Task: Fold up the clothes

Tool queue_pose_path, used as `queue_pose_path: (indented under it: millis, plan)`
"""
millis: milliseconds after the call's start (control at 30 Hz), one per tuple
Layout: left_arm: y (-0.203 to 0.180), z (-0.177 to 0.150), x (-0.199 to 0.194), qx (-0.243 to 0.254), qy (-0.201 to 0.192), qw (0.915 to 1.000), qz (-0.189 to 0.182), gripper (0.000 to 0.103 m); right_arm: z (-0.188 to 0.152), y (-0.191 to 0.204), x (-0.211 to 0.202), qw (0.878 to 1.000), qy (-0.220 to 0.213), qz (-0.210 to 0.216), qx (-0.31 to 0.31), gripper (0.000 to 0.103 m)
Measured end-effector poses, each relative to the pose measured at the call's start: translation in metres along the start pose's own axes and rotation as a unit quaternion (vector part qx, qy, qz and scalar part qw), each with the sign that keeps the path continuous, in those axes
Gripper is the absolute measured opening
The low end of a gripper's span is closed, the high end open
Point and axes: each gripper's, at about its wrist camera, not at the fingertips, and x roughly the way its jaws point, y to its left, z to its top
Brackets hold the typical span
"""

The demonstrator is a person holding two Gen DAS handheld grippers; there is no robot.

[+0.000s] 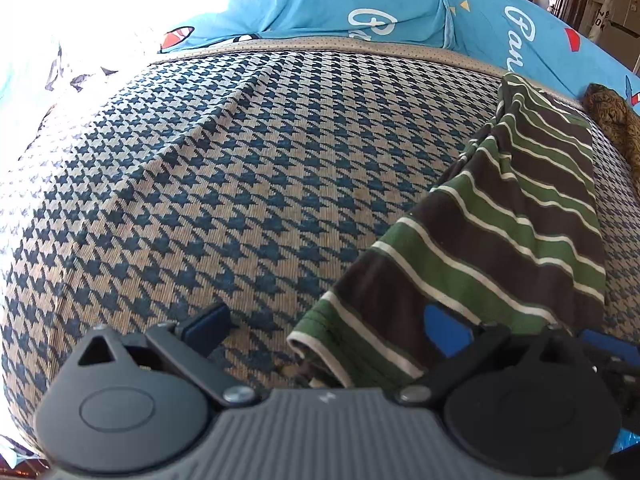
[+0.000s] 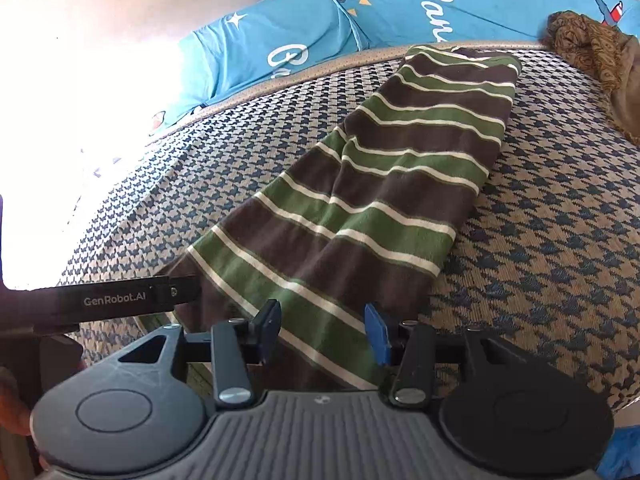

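A striped garment (image 2: 360, 184) in green, brown and white lies as a long narrow band on a houndstooth blanket (image 1: 200, 184), its sides apparently already doubled in. It runs away from my right tongs (image 2: 322, 330) toward a blue printed sheet (image 2: 288, 36) at the far edge. A band like this fits a fold partway done, though it could equally be a garment simply laid out narrow.

My right tongs stand partly open, one finger on each side of the near end of the cloth, which passes between them. Their blue pads (image 2: 376, 332) are not pressing on the cloth, so I judge they grip nothing — they straddle the hem, placed as if to take it.

My left tongs (image 1: 332, 326) are spread wide. The near corner of the garment drapes across the right-hand finger and hides most of it, so I cannot tell whether that finger touches the cloth from beneath. The left-hand finger hangs over bare blanket — nothing is clamped there.

A crumpled brown patterned cloth (image 2: 592, 44) sits well beyond my right tongs, off to the right.
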Motion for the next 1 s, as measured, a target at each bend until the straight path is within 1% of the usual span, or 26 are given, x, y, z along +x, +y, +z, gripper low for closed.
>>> queue_pose_path:
  millis: [100,400,567,733,833,933,1000]
  plan:
    - [-0.003,-0.003,0.001,0.013,-0.003,0.9999,0.007,0.103,-0.002,0.004,0.001,1.0,-0.004,-0.008,-0.017,0.047]
    - [-0.006,-0.008,0.002,0.022,-0.013,0.9995,0.017,0.103,-0.01,0.015,0.003,0.998,-0.017,-0.021,-0.051,0.056]
    - [-0.005,-0.009,0.001,0.019,-0.017,0.9995,0.018,0.103,-0.013,0.016,0.001,0.998,-0.026,-0.022,-0.05,0.057]
    - [-0.001,-0.011,-0.004,0.006,-0.02,0.9997,0.013,0.103,-0.012,0.013,-0.006,0.999,-0.037,-0.013,-0.033,0.057]
    - [0.005,-0.012,-0.008,-0.009,-0.024,0.9996,0.012,0.103,-0.014,0.012,-0.017,0.998,-0.058,-0.004,-0.03,0.057]
    - [0.012,-0.011,-0.011,-0.023,-0.026,0.9993,0.014,0.103,-0.018,0.016,-0.027,0.996,-0.07,0.006,-0.045,0.056]
    - [0.017,-0.011,-0.012,-0.033,-0.028,0.999,0.015,0.103,-0.023,0.02,-0.032,0.996,-0.071,0.019,-0.058,0.056]
